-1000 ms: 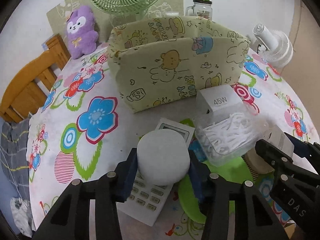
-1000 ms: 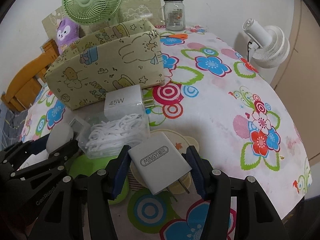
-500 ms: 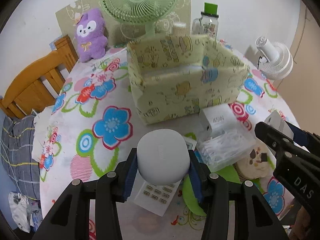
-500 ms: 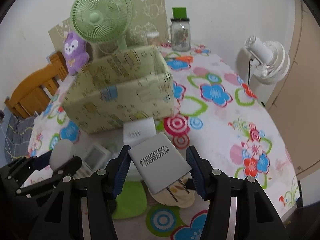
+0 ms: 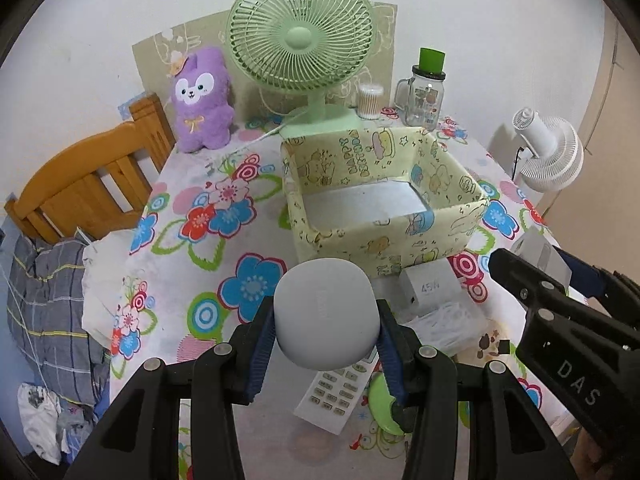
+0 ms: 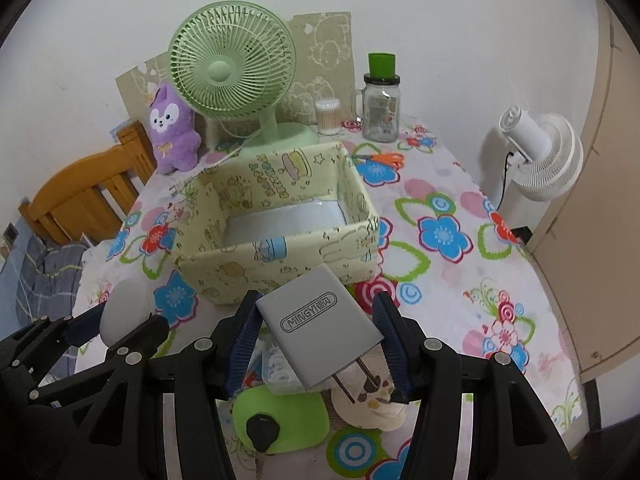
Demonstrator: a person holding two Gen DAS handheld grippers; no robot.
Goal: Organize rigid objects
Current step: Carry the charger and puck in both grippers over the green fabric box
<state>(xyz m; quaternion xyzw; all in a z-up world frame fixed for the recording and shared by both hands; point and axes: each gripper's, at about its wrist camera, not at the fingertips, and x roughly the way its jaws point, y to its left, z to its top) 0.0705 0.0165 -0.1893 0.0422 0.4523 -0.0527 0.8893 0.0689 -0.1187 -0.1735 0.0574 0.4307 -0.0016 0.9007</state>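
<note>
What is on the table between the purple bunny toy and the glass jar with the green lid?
The green table fan stands between the purple plush bunny and the glass jar, with a small tub of cotton swabs beside the jar, seen in the right wrist view.
</note>
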